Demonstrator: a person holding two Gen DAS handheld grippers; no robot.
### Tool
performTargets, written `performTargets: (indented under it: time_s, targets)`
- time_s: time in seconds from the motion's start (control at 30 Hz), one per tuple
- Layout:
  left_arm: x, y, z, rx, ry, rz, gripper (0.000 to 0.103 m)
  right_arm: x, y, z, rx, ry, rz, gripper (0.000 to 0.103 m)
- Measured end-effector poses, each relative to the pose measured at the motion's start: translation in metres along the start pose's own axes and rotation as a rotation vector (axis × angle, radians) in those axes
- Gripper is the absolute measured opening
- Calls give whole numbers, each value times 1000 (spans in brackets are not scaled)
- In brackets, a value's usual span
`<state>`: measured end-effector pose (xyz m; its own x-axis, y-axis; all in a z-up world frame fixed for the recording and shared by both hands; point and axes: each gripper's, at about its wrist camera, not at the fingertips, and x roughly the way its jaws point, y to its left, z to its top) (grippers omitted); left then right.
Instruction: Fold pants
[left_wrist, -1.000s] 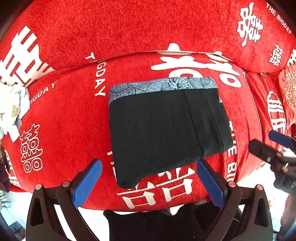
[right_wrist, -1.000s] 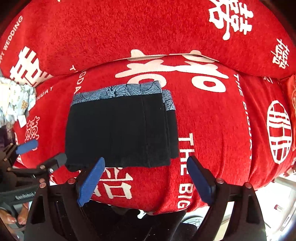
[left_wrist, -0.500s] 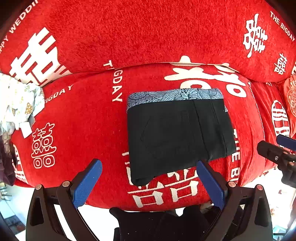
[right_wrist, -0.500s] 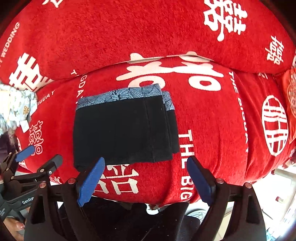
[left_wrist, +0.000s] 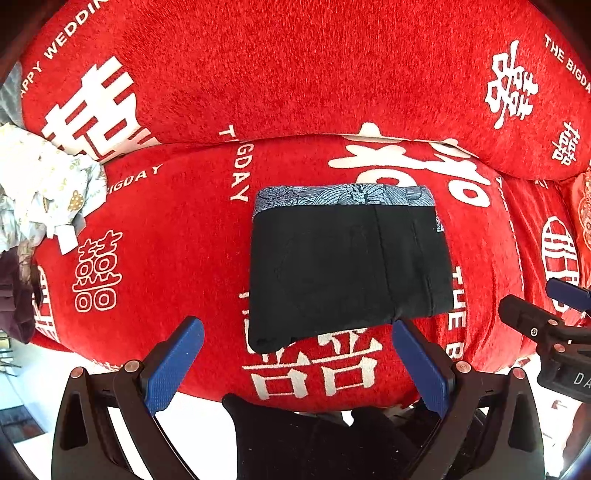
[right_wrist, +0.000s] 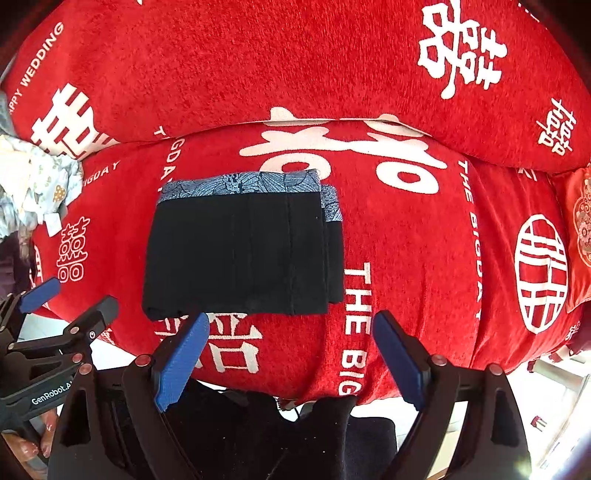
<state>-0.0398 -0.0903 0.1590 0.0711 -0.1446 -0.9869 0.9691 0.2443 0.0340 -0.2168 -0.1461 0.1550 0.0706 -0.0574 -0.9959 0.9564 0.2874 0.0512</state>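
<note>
I see the folded pants (left_wrist: 347, 266) mid-frame on the red cushion (left_wrist: 166, 229), above both grippers' (left_wrist: 297, 363) (right_wrist: 291, 356) wide-open, empty jaws.

Folded pants (left_wrist: 347, 266) lie on the cushion (left_wrist: 166, 240), crumpled cloth (left_wrist: 44, 192) at left.

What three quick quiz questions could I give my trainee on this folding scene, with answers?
1. True or false: the left gripper is clamped on the folded black pants.
2. Which edge of the pants carries the blue patterned band? A: the edge farthest from the grippers. B: the edge nearest them. C: the right side edge.
3. Fill in: the pants lie on a ____ cushion printed with white characters.

Key:
1. False; both it and the right gripper stand open, with nothing between the fingers.
2. A.
3. Red.
</note>
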Motion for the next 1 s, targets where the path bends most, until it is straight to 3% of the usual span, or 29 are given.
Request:
performTargets:
  time_s: [0.47, 1.0]
  targets:
    - [-7, -6, -3, 5, -15, 59, 102, -2, -5, -5, -16, -8, -15, 92]
    - [-10, -5, -5, 9, -20, 58, 102, -7, 1, -4, -39, -28, -29, 92]
